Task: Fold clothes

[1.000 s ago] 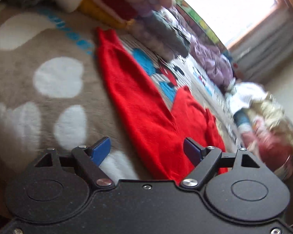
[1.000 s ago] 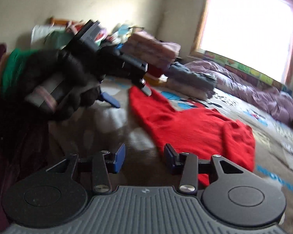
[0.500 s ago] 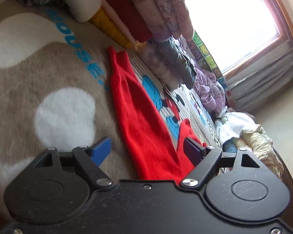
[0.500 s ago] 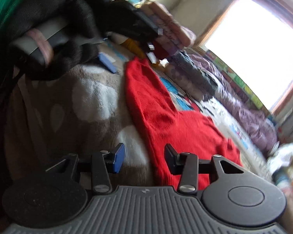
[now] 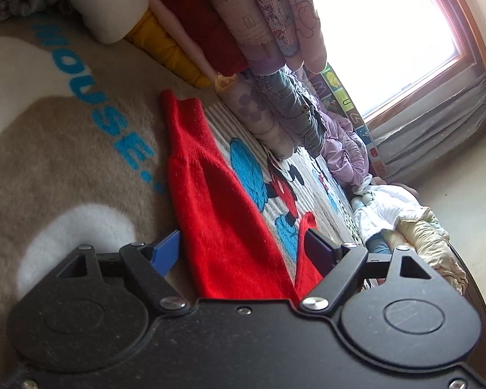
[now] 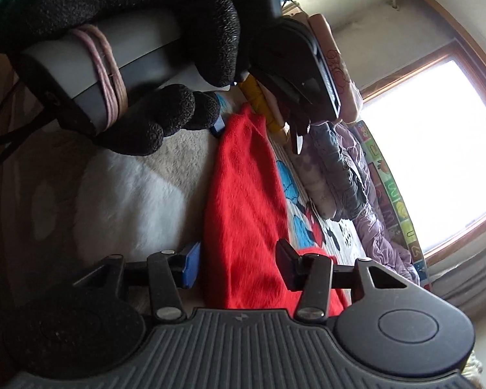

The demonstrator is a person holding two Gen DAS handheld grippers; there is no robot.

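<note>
Stack of folded bedding (image 5: 236,22) beyond garment's far end; lilac quilt (image 5: 343,149) by window (image 5: 382,32).
L gripper (image 5: 243,249): jaws wide, nothing held, straddling red garment (image 5: 217,214).
R gripper (image 6: 238,264): wide too, empty, over same garment.
Gloved left hand (image 6: 139,32) w/ its tool blocks upper R-wrist view.
Garment flat on beige/white blanket (image 5: 64,168), partly over cartoon-print sheet (image 5: 275,188).

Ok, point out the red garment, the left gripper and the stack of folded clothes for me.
red garment (image 5: 217,214), left wrist view, middle of the long flat part.
left gripper (image 5: 243,249), left wrist view, midway between its open fingertips.
stack of folded clothes (image 5: 243,22), left wrist view, rolled edges of the pile.
</note>
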